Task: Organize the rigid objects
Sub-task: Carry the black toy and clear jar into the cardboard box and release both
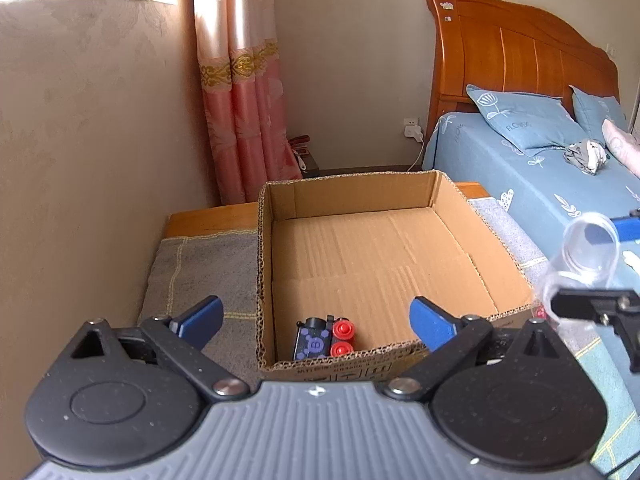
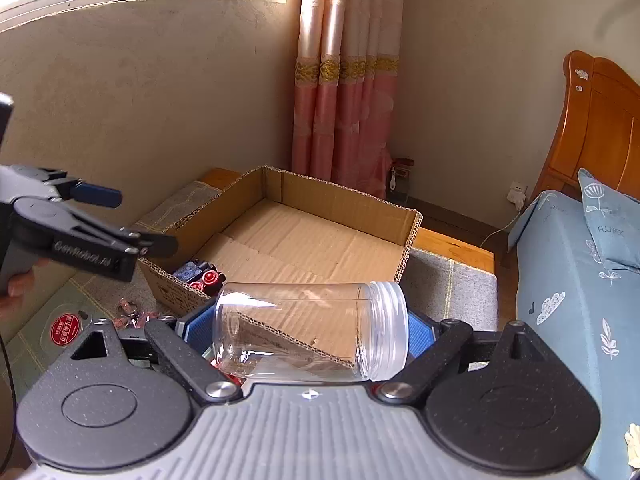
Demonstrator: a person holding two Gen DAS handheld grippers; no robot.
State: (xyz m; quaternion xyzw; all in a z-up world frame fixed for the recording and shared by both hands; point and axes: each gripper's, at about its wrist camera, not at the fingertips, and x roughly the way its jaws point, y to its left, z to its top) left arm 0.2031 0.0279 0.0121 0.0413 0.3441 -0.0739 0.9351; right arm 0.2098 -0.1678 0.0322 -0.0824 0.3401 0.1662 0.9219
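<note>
An open cardboard box [image 1: 460,216] sits on a grey cloth, and the right wrist view shows its far wall [image 2: 344,200]. In its near corner lies a black and blue toy train with red wheels [image 1: 324,338] [image 2: 200,274]. My left gripper [image 1: 316,322] hovers over that corner, open, with nothing between its blue pads; the right wrist view has it [image 2: 136,220] at the left. My right gripper [image 2: 304,332] is shut on a clear plastic jar [image 2: 308,328] lying sideways, its threaded mouth to the right. The jar [image 1: 588,252] hangs just right of the box.
A bed with a blue sheet [image 1: 520,168], pillows and a wooden headboard [image 1: 512,48] stands to the right. Pink curtains [image 1: 240,120] hang behind the box. Small pink items [image 2: 128,316] and a red round label [image 2: 66,330] lie on the cloth near the box. A hand [image 2: 16,284] grips the left tool.
</note>
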